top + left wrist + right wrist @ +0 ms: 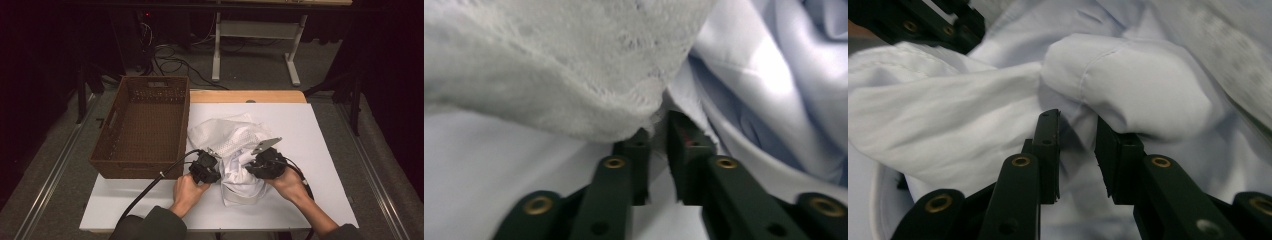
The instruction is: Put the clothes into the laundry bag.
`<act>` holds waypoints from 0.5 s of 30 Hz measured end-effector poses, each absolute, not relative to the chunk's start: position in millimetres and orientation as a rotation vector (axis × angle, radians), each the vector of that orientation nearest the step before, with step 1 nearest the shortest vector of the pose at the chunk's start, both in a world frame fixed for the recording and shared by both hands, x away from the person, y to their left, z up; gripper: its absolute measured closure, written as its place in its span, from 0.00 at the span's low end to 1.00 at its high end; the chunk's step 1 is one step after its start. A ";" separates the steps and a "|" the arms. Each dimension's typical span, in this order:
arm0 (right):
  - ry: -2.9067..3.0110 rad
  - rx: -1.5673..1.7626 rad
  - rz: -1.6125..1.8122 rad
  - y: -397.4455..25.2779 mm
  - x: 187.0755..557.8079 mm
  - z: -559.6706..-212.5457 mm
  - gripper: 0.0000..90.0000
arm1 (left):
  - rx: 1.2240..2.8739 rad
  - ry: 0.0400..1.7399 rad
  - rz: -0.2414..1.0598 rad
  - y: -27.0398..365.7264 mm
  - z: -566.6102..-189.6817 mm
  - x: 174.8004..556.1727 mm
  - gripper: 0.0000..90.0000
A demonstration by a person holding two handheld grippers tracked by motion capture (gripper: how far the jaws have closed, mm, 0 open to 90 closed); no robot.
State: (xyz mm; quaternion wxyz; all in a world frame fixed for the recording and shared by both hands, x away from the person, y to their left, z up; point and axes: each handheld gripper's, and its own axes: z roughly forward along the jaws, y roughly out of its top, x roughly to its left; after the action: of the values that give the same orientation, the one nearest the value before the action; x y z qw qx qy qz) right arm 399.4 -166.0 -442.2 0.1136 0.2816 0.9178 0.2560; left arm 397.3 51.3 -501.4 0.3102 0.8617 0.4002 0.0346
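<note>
1. The table (320, 150) takes up the middle of the high view: a flat, smooth white sheet over a wooden top, whose bare wood shows as a strip along the far edge. Its right half and its near left corner are bare, which leaves open room on both sides of the hands.

2. The basket (107, 150), at the left centre of the high view, is a brown woven rectangle with sloped walls and a handle slot cut in its far wall. It overhangs the table's left edge. Its inside shows only its own woven bottom.

3. The white garment (235, 137) lies crumpled at the centre of the table, just right of the basket and touching its near right corner. Its upper layer is a lacy, dotted mesh (549, 75); below is smooth, thin cloth (948, 125) with stitched seams, bunched in soft folds. A banded hem curves at its near edge.

4. The left gripper (206, 167), black and blocky with a cable trailing to the lower left, sits at the garment's left edge. In the left gripper view (659, 145) its jaws are nearly closed, with cloth pinched in the narrow gap under the mesh fold.

5. The right gripper (265, 162) sits at the garment's right edge, a grey plate on top. In the right gripper view (1077, 150) its jaws are apart, with a smooth fold between them; I cannot tell if they press it.
</note>
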 end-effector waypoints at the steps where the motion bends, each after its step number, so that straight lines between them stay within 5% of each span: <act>1: 2.697 0.801 0.747 -160.6 400.1 -442.3 0.79 | 2.267 1.053 0.075 51.0 -502.2 397.8 0.93; 15: 2.685 0.706 0.666 -102.6 424.1 -453.7 0.83 | 2.264 0.994 0.023 64.6 -483.5 381.1 0.99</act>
State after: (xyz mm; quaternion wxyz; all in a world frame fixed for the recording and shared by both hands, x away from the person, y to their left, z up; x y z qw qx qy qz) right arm 424.1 -102.6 -453.7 0.1428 0.2449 0.9307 0.2310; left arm 381.1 64.6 -483.5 0.3282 0.8648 0.3798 0.0087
